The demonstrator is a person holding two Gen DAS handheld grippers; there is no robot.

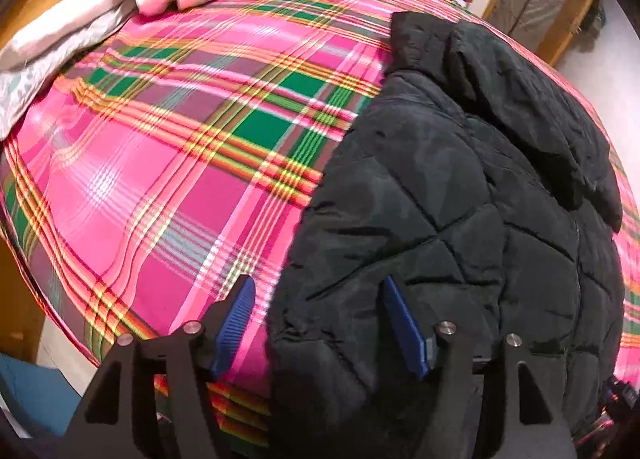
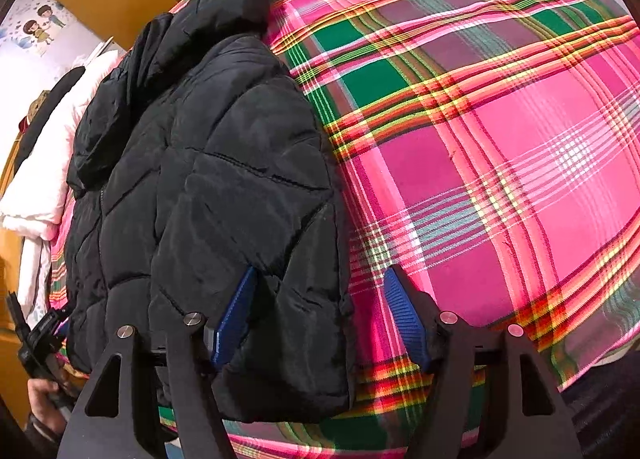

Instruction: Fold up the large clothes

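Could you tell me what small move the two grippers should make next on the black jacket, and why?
Probably close both: the left gripper and right gripper stand open, each straddling a side edge of the black jacket near its hem on the plaid bedspread, unclamped.

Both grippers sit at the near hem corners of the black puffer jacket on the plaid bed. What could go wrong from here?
1. The left gripper and right gripper each straddle only a hem edge, jaws open; a shallow bite could slip off the slick black puffer jacket.
2. The jacket is thick; folds may spring open.
3. Closing low could pinch the plaid bedspread too.
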